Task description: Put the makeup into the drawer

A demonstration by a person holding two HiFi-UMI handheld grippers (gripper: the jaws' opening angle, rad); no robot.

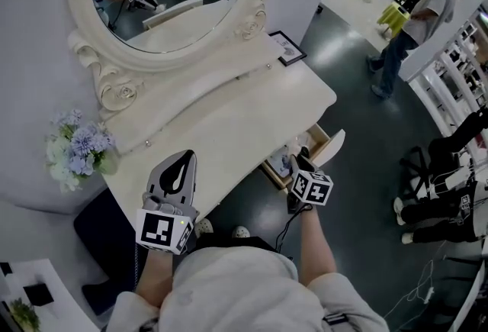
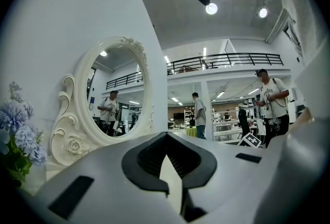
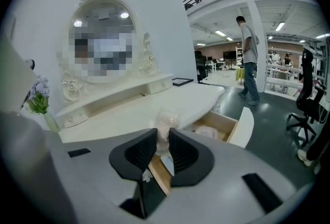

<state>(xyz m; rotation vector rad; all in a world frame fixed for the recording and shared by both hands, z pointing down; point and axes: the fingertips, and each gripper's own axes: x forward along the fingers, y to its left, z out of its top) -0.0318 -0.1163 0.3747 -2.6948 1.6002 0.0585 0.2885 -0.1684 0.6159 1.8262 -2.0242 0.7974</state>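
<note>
Cream desk (image 1: 229, 120) below me, in a wide hall with a dark grey floor; my right claw (image 3: 164, 141) is clamped on a translucent makeup packet (image 3: 167, 121), whose crinkled top stands up between the two black pads (image 3: 140, 150); this claw hangs at the desk's front edge, just over the near corner of the open drawer (image 3: 223, 126), so the packet is in my grip and not in the drawer; the drawer stands out from the desk's right part, wooden inside, with a pale bundle (image 3: 209, 132) lying in it and a white front panel (image 3: 243, 126) at its outer end; my left claw (image 2: 166, 135) has its tips together with nothing held, only the desk top showing through the gap lower down; it sits over the desk's left front part, well apart from the right claw; at the back of the desk an oval mirror (image 1: 258, 17) in a carved cream frame stands on a raised shelf; pale blue and white flowers (image 1: 76, 147) are at the left end; a small black-framed picture (image 1: 287, 46) lies at the far right corner; a person (image 1: 415, 25) in a grey top and jeans stands well off on the floor; a black office chair (image 3: 308, 107) is out to the right.
</note>
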